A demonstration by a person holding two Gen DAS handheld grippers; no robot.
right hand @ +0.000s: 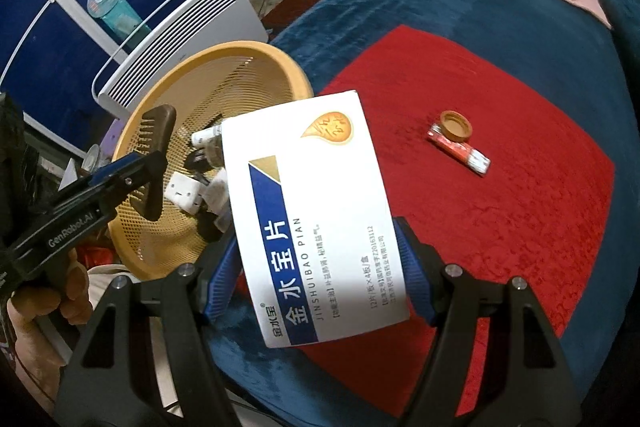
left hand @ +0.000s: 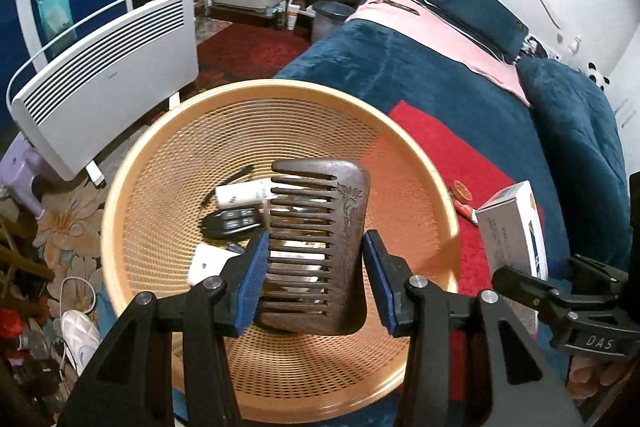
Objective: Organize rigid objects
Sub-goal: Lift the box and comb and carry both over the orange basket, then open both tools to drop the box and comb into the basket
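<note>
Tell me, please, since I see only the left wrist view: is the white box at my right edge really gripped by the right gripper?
Observer: Yes, the right gripper is shut on the white box, with a blue pad against each long side near its lower end.
Operator: Thank you. What is printed on its face?
Observer: A blue band with white Chinese characters, and a gold drop-shaped logo near the upper corner.
Operator: And how do the things on the red cloth lie?
Observer: On the red cloth, an orange cap overlaps one end of a red tube. Both lie well apart from the basket.
</note>
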